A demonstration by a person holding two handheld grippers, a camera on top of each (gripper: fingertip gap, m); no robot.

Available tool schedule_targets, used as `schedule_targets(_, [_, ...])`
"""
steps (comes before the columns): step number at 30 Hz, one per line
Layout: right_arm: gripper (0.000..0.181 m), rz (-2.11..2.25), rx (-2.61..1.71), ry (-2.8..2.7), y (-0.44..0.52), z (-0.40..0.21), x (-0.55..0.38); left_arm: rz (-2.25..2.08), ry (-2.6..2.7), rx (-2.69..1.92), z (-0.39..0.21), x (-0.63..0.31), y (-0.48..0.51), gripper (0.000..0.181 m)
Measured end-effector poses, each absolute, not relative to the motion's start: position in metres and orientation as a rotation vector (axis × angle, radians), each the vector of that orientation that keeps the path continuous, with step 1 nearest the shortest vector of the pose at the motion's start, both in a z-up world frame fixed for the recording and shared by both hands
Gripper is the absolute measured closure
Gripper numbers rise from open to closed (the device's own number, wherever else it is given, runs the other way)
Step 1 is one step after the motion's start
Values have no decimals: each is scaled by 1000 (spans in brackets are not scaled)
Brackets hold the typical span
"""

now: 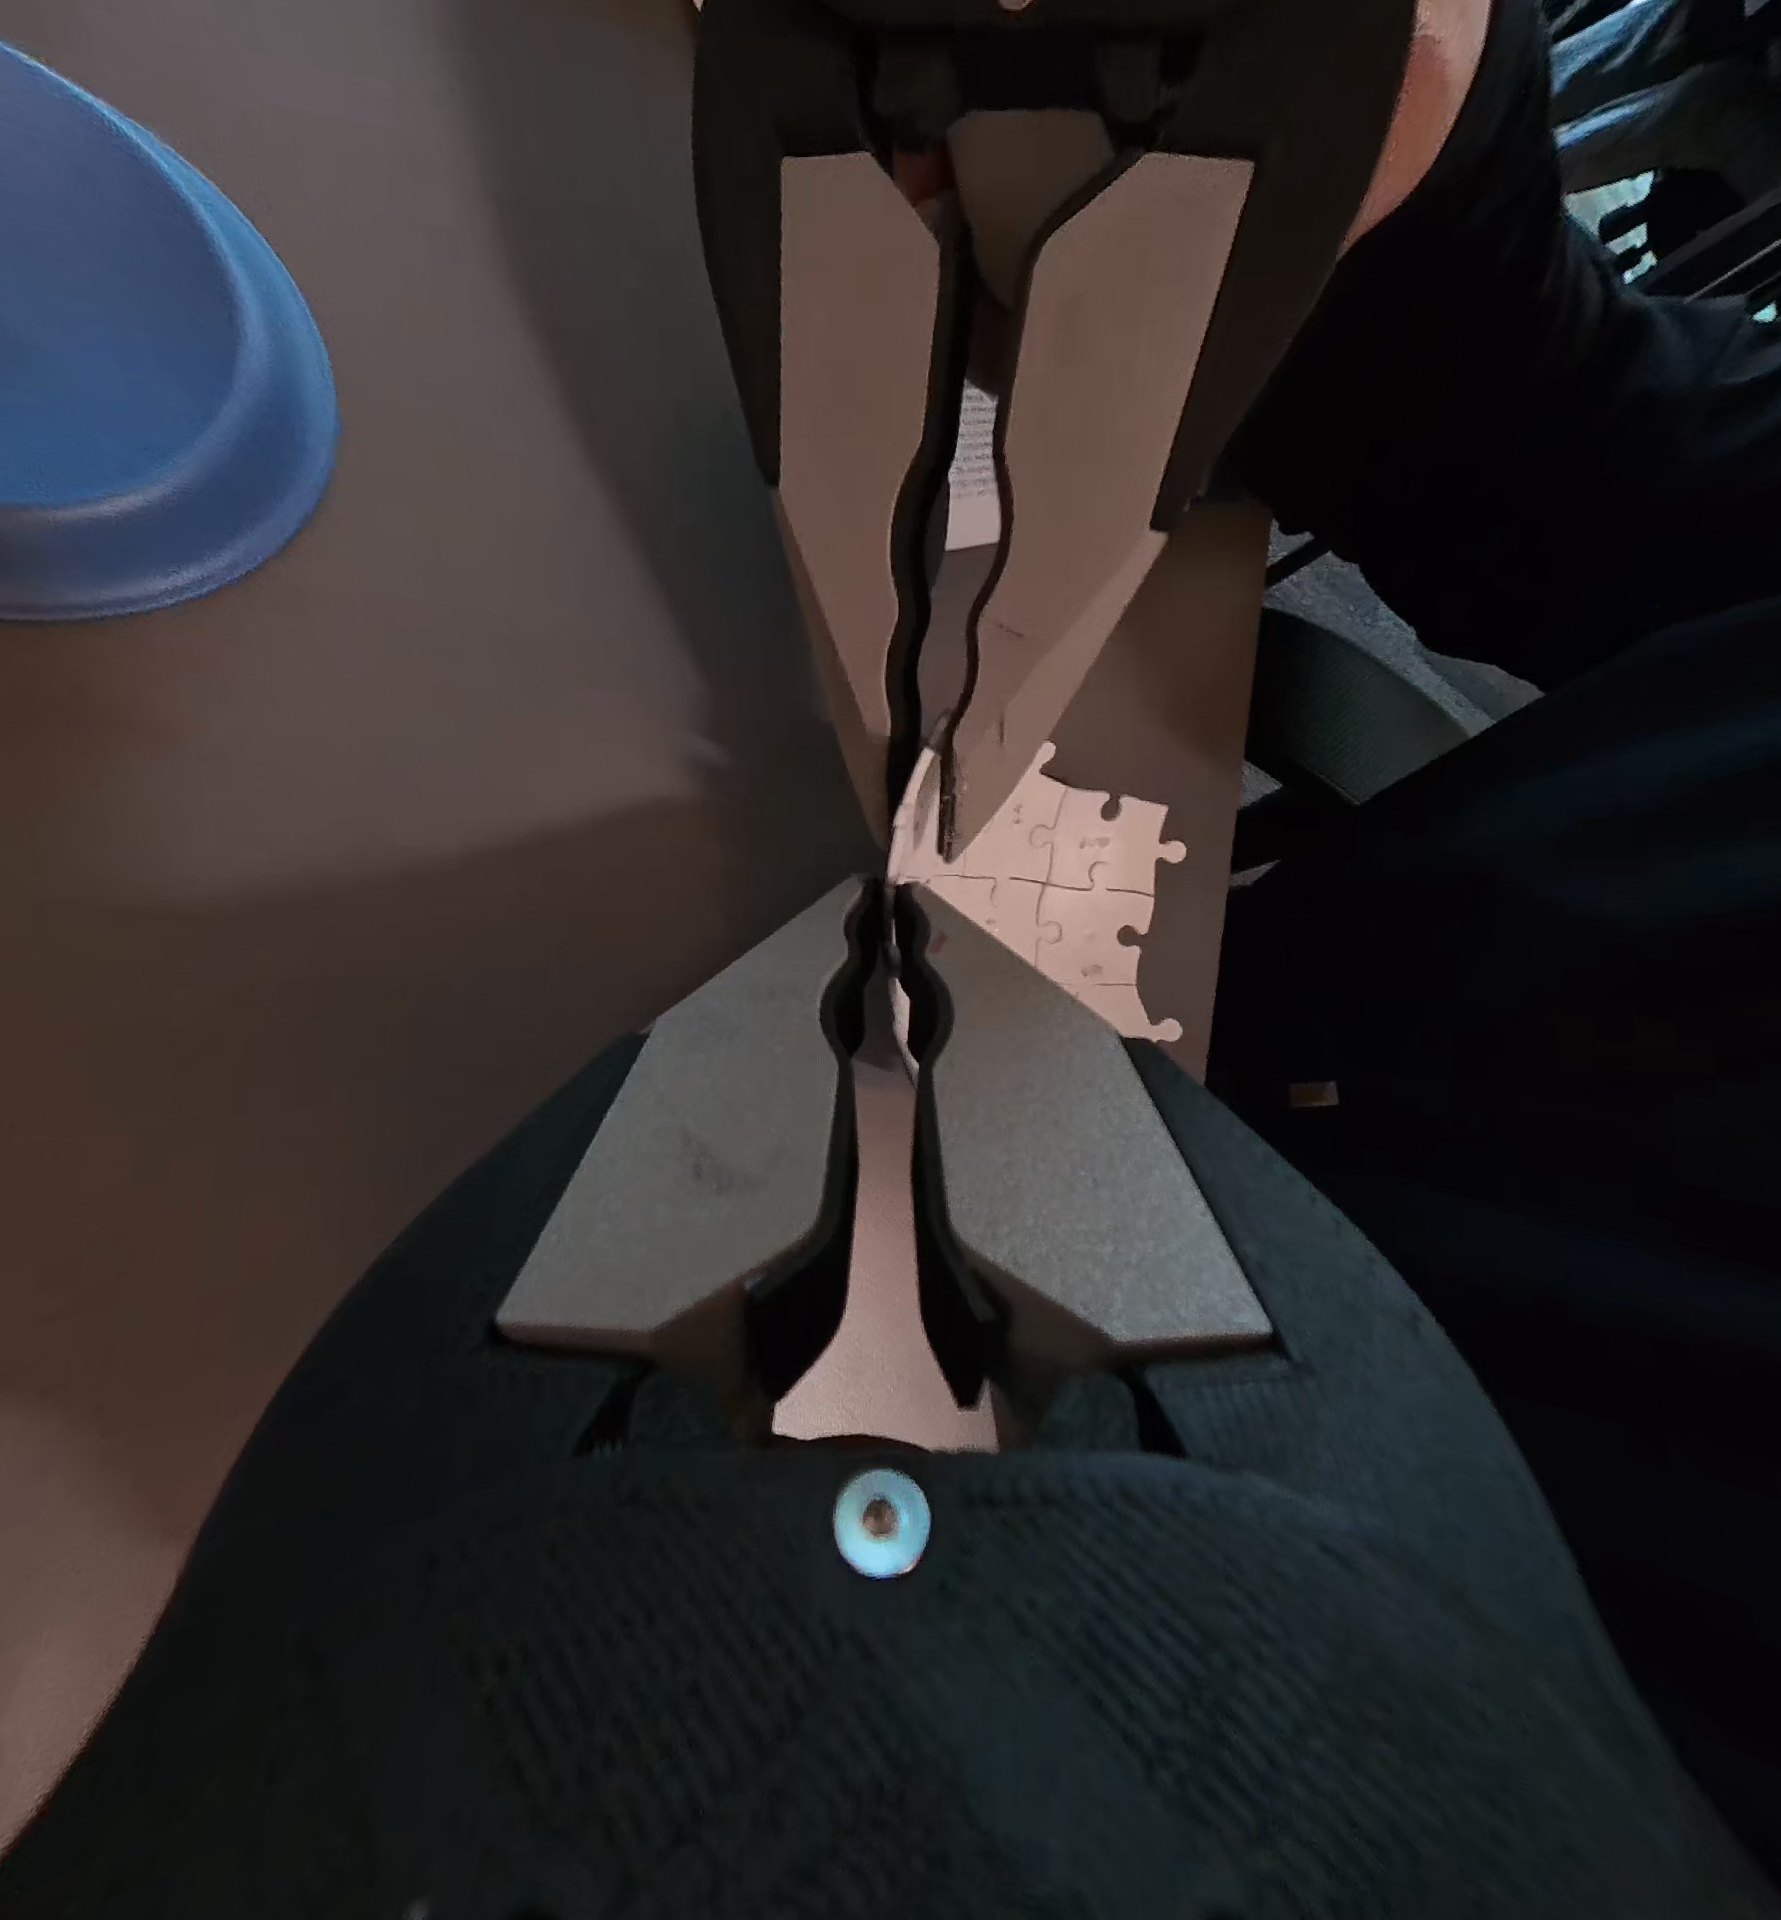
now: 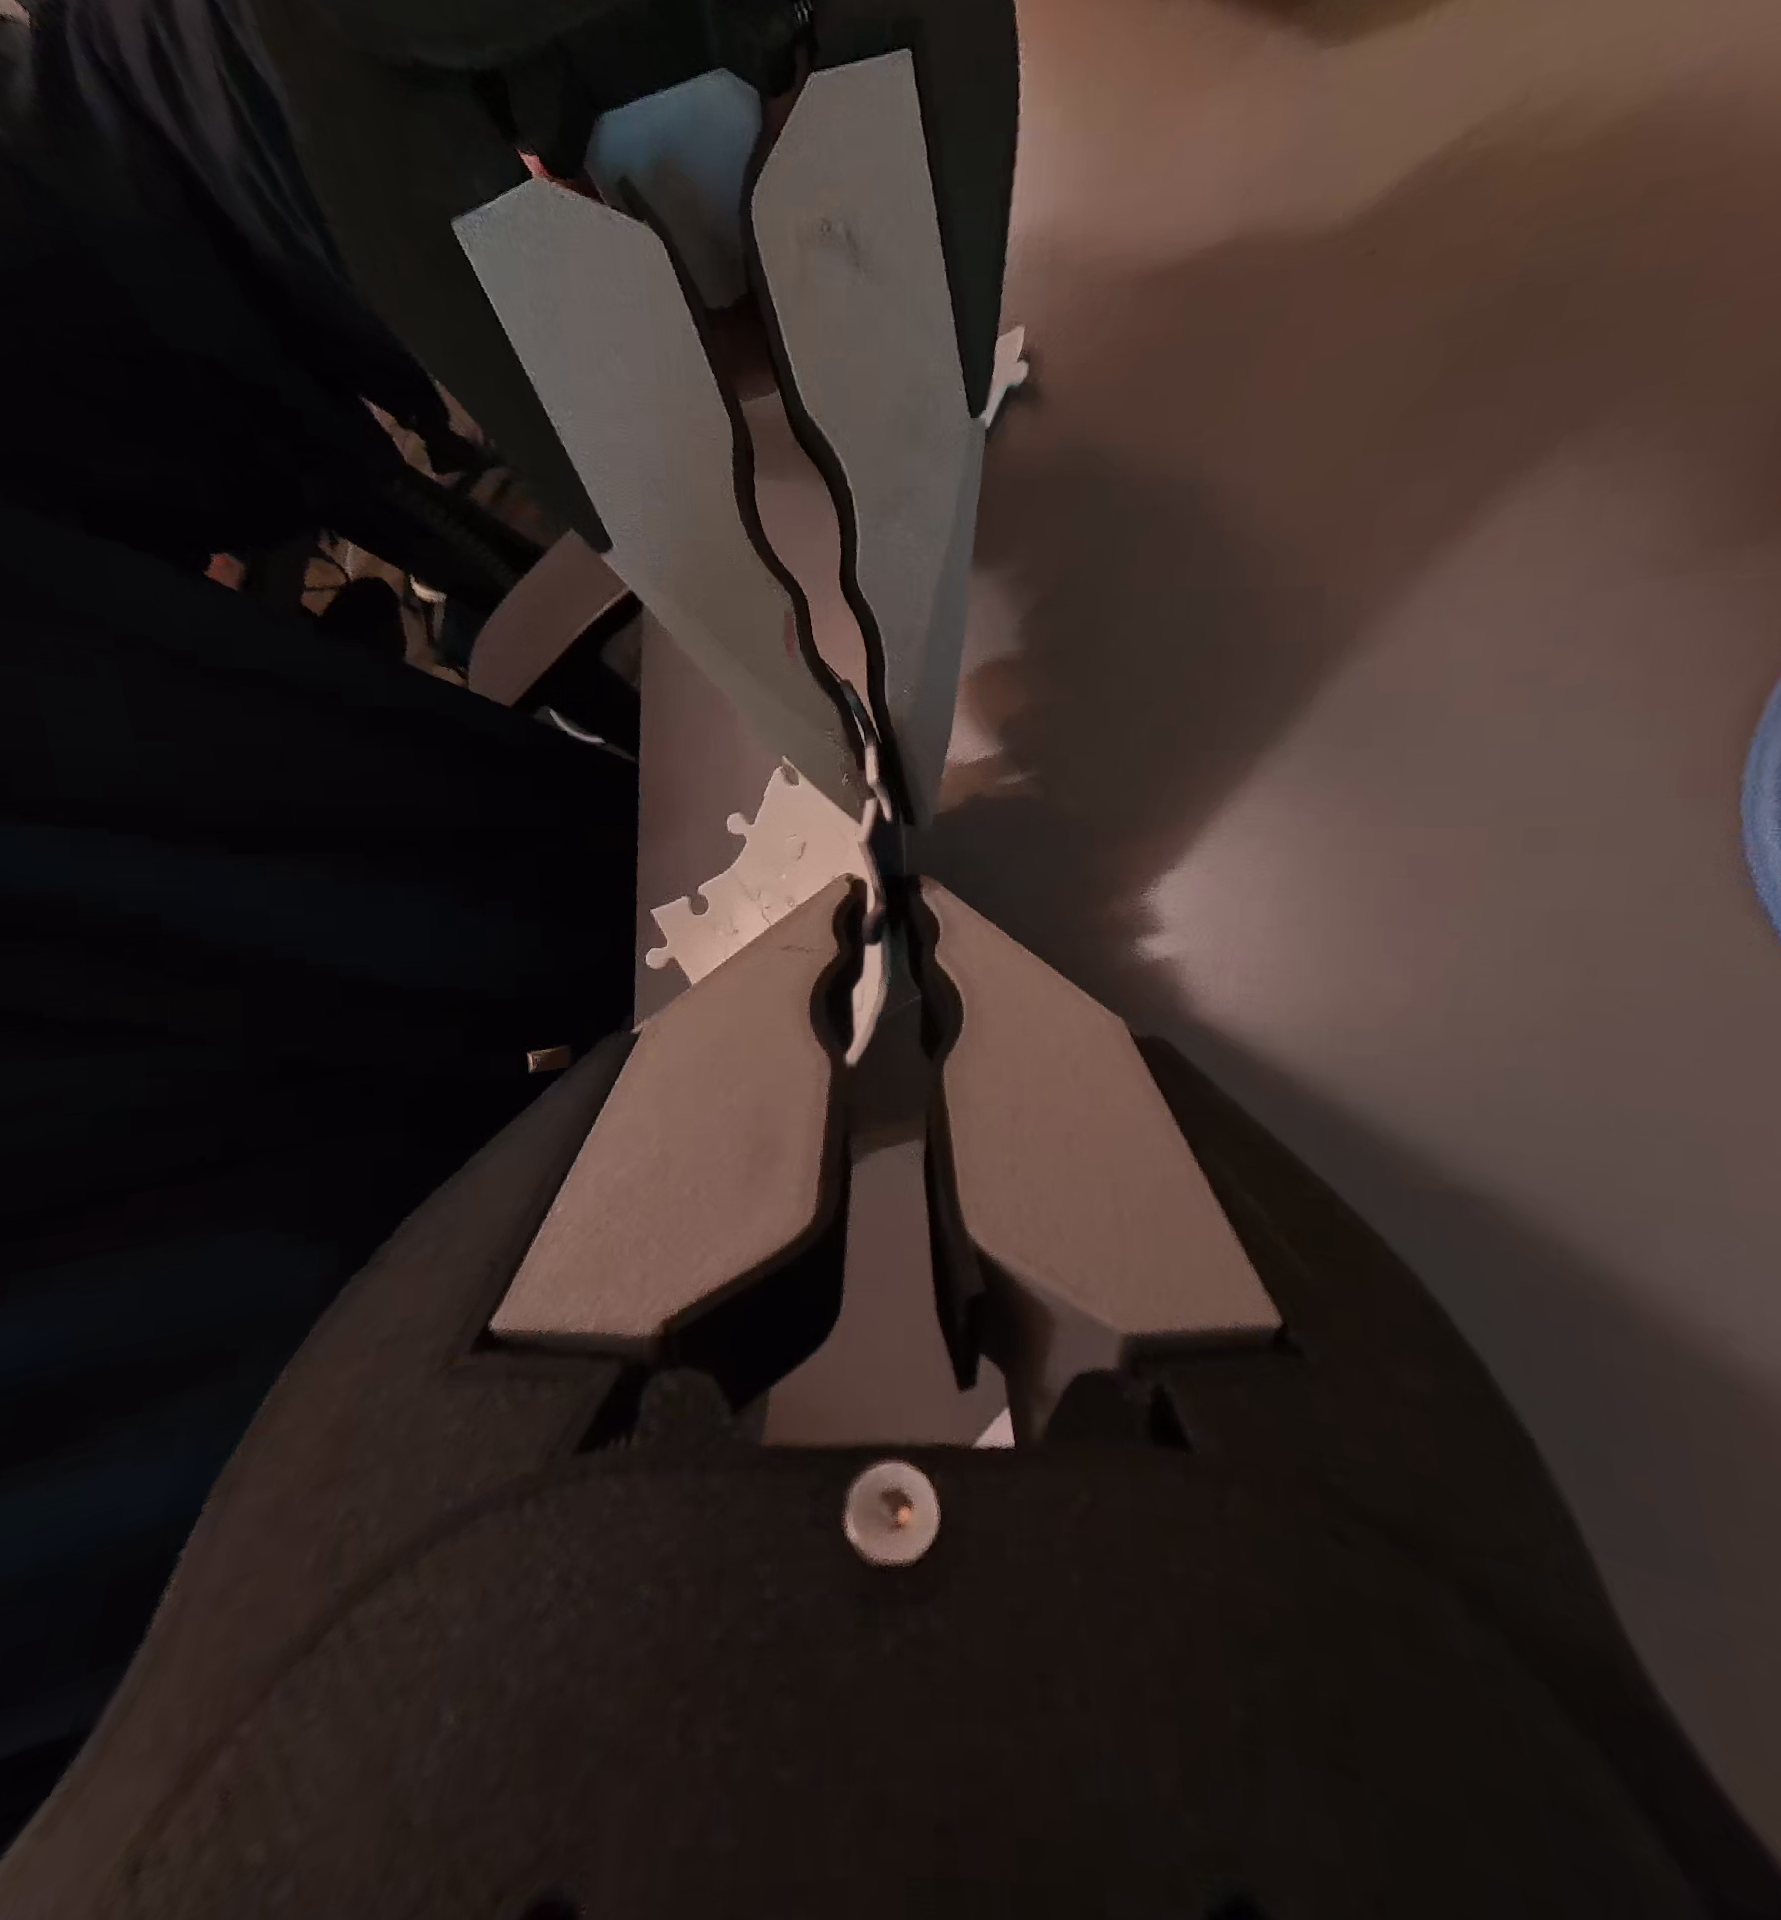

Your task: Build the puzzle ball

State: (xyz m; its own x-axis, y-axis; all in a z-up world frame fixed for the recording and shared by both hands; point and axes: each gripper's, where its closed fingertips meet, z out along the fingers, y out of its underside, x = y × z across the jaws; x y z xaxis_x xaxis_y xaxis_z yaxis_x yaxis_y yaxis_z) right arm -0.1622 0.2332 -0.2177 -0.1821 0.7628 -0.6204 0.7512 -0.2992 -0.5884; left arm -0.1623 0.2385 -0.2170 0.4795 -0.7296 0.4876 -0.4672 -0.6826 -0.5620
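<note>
while my two grippers point tip to tip over the brown table (image 1: 346, 935), the left gripper (image 1: 881, 914) has its fingers nearly closed on the edge of the white puzzle sheet (image 1: 1073, 894), and the right gripper (image 2: 891, 914) pinches the same sheet from the opposite side. i see the sheet as several joined pieces with knobbed edges, curved, held just above the table near its edge. a blue dish (image 1: 86, 364) sits well apart.
</note>
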Motion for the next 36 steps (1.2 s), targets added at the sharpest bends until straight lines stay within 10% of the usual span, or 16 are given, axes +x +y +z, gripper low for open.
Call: schedule_targets(36, [181,1661,-1907,-1592,259,-195,-178,-1040,827,-2289,-190,-172,266,181])
